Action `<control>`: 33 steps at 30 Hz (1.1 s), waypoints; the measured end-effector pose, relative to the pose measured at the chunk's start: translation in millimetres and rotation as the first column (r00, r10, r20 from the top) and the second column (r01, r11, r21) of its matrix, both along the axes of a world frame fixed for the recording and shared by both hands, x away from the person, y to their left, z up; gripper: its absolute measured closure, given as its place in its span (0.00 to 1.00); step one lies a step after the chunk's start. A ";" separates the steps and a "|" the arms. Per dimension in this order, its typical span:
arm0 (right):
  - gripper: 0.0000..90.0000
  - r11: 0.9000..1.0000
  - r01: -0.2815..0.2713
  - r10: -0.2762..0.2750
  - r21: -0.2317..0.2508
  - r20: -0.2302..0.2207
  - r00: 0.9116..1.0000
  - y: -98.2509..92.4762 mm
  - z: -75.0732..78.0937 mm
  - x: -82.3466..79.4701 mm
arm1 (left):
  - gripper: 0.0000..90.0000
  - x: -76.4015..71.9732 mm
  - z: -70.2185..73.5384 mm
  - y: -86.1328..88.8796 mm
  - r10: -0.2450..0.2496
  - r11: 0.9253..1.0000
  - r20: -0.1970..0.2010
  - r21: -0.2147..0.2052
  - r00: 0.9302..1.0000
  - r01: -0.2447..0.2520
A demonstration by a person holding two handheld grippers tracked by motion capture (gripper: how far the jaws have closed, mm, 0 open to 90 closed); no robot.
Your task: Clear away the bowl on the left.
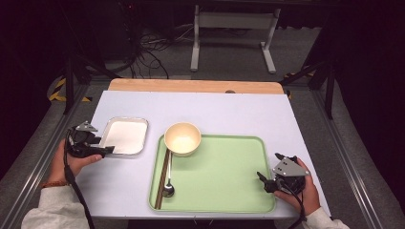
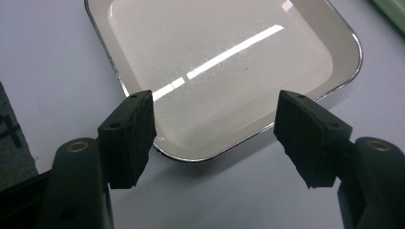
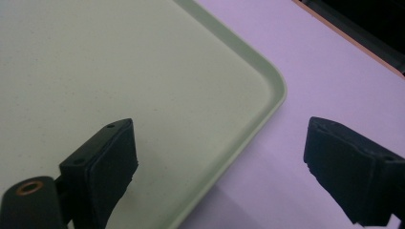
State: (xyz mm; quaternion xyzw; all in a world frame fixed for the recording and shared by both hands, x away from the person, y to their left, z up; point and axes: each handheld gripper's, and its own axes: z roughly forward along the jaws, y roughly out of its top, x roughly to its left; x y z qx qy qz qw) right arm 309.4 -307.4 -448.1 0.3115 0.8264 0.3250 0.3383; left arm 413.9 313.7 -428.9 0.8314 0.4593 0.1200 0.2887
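Observation:
A white rectangular dish (image 1: pixel 125 136) with a metal rim lies on the table left of a green tray (image 1: pixel 224 176). My left gripper (image 1: pixel 106 145) is at the dish's left near edge, held by a hand. In the left gripper view, my left gripper (image 2: pixel 215 124) stands open with the rim of the dish (image 2: pixel 219 57) between the jaws, and the pads are clear of it. My right gripper (image 1: pixel 270 168) hovers open at the tray's right edge. In the right gripper view, my right gripper (image 3: pixel 219 143) has one jaw over the tray (image 3: pixel 119 62) and the other over the table.
A cream bowl (image 1: pixel 182 138) stands on the tray's far left corner. A metal spoon (image 1: pixel 168 183) and dark chopsticks (image 1: pixel 162 179) lie along the tray's left side. The pale lavender tabletop (image 1: pixel 215 112) stretches behind, with a wooden strip at its far edge.

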 end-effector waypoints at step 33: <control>0.13 0.999 0.038 -0.038 0.005 -0.011 0.999 -8.3 -1.1 -3.5 | 0.44 22.8 -22.4 14.1 0.098 0.992 -0.083 -0.068 0.992 -0.104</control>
